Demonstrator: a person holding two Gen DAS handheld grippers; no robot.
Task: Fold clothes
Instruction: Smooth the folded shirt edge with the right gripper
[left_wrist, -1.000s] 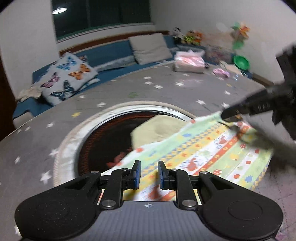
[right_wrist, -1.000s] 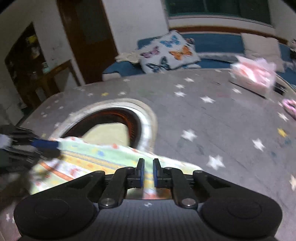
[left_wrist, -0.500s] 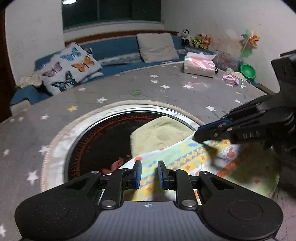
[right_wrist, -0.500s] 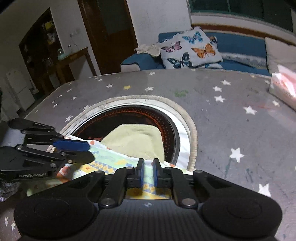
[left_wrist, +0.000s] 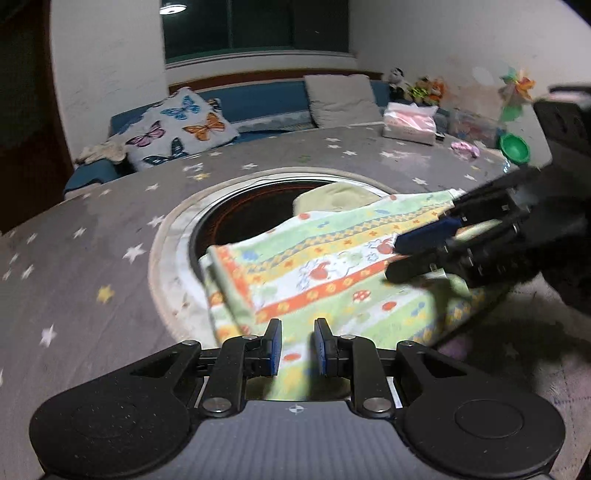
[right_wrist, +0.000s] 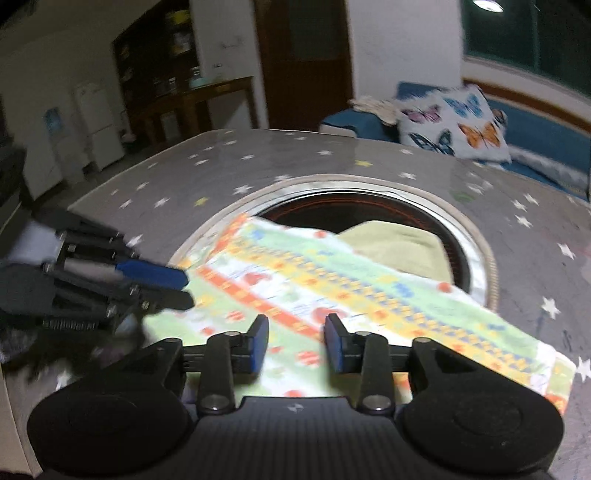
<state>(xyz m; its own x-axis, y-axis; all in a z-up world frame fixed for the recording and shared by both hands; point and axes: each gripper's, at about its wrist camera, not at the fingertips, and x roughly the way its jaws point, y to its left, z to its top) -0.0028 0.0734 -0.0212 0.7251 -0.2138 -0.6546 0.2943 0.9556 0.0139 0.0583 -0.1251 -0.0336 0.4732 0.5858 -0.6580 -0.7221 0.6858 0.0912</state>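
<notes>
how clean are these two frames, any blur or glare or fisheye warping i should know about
Left wrist view: the right gripper is smeared by motion, the patterned cloth soft, the ceiling lamp blown out, and the table edge bows with fisheye. Right wrist view: the left gripper and room edges are blurred, the cloth print streaks, and dark corners vignette the frame.

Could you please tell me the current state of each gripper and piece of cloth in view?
Left gripper: open, over the cloth.
Right gripper: open, over the cloth.
Patterned cloth: folded over, lying on the table.
Yellow-green cloth: lying in the round recess.
</notes>
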